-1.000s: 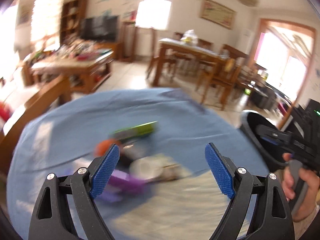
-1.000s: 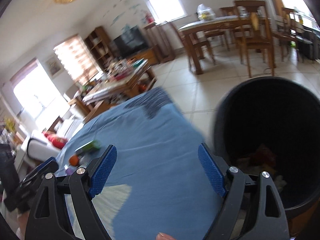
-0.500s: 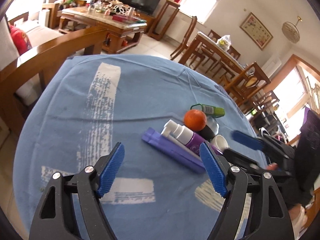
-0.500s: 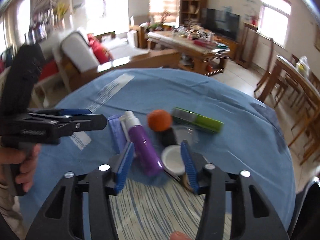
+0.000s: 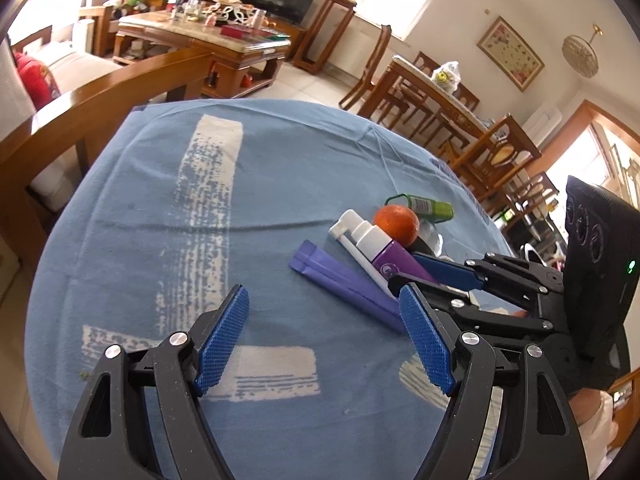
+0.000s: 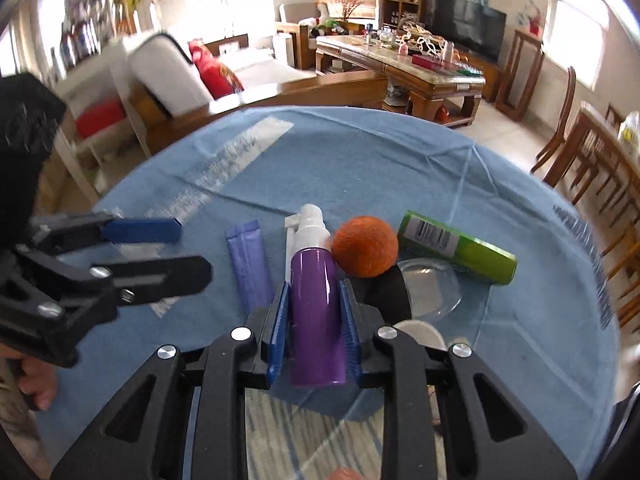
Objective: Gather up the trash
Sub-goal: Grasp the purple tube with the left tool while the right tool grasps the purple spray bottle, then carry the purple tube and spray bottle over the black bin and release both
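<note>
Right wrist view: my right tool (image 6: 314,332) pinches the purple spray bottle (image 6: 314,300) lying on the desk (image 6: 360,160), long axis toward 12 o'clock; my left tool (image 5: 324,340), spread, waits at 9 o'clock.

From the left tongs (image 5: 324,340) we look down across the blue-clothed counter (image 5: 160,220) towards the dining chairs, and from the right tongs (image 6: 312,320) closer in towards the sofa, both views sharing the purple bottle (image 6: 316,304), orange (image 5: 397,221) and each other's tongs.
</note>
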Motion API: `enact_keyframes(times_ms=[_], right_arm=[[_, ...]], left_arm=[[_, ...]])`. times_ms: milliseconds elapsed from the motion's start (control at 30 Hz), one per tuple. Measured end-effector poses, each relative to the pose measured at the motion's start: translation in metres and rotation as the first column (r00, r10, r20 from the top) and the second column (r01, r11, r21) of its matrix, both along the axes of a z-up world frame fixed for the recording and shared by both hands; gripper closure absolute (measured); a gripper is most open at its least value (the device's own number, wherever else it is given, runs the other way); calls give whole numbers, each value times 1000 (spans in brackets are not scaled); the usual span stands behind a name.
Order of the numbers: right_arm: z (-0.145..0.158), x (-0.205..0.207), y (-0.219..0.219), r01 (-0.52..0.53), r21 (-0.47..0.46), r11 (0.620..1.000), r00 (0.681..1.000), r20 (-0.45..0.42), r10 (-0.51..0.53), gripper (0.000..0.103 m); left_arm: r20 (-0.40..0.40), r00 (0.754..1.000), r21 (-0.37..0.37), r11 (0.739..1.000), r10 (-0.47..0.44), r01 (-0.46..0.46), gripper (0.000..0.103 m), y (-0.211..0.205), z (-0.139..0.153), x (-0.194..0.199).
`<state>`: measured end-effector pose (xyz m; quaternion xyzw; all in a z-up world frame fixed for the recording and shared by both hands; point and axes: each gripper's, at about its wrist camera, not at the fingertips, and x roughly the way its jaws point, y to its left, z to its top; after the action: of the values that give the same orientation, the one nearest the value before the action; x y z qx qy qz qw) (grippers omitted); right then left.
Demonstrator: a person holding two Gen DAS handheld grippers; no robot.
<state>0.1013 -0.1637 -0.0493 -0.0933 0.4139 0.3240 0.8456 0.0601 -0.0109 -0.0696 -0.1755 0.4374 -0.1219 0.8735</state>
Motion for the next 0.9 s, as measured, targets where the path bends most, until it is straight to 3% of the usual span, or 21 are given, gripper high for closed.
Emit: enact_keyframes(times_ms=[100,333,467,533,600,633,800,900], right_arm=[[9,-6,-24,38,135,990,999,-32,-34,78],[27,-27,-80,157,280,947,987,-2,-163,78],[25,-34,-101,199,304,932,978,1,-210,78],[24,-38,-112,212,314,926,975,-2,-222,78],[23,-39,-118,216,320,923,974,-4,-227,78],[23,-41,-121,221,322,921,973,-3,-232,78],[22,-46,-135,231,338,913,970,-1,-245,78],[23,-49,-147,234,351,907,968,6,-252,78]], left_arm=[[-5,1000,20,1000,-15,15,26,-12,-1,2],[-17,999,124,992,-29,31,28,-49,0,11],[-4,999,248,968,-44,44,39,-73,0,17],[9,999,328,944,-53,47,46,-84,0,19],[15,998,396,917,-64,53,74,-89,0,19],[10,997,410,910,-71,61,82,-88,1,20],[-10,993,394,912,-118,112,90,-74,6,20],[29,991,362,926,-130,111,91,-65,13,14]])
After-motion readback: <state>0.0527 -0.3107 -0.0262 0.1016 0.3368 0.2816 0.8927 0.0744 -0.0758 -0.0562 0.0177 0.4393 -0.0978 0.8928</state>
